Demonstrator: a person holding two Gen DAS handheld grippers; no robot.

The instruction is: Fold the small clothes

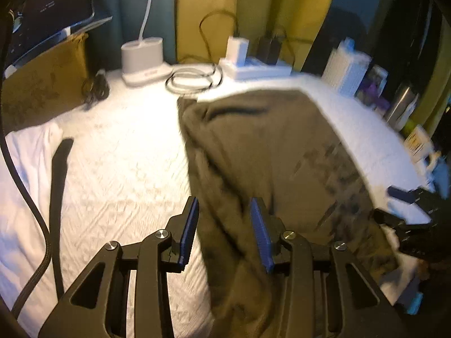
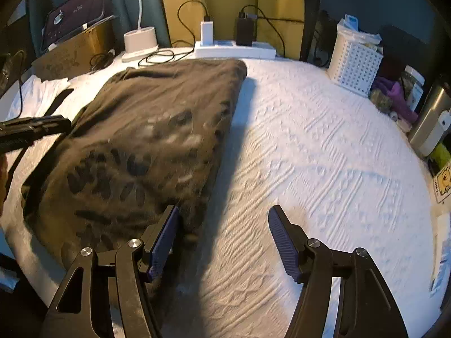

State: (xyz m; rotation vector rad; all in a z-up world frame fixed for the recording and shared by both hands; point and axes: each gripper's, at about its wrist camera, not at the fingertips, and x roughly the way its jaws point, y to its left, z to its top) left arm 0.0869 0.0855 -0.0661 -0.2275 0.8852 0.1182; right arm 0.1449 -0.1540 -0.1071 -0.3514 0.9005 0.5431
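A dark olive garment with a dark printed pattern lies folded lengthways on the white textured cover. My left gripper hangs over its near left edge. The jaws stand apart, the cloth passes below and between the blue pads, and neither pad presses on it. In the right wrist view the same garment fills the left half. My right gripper is open at its near right edge, the left finger over the cloth and the right finger over the bare cover.
Along the back edge stand a white lamp base, coiled cables and a power strip with chargers. A cardboard box sits back left, a white basket and a metal bottle at the right. White cloth lies at the left.
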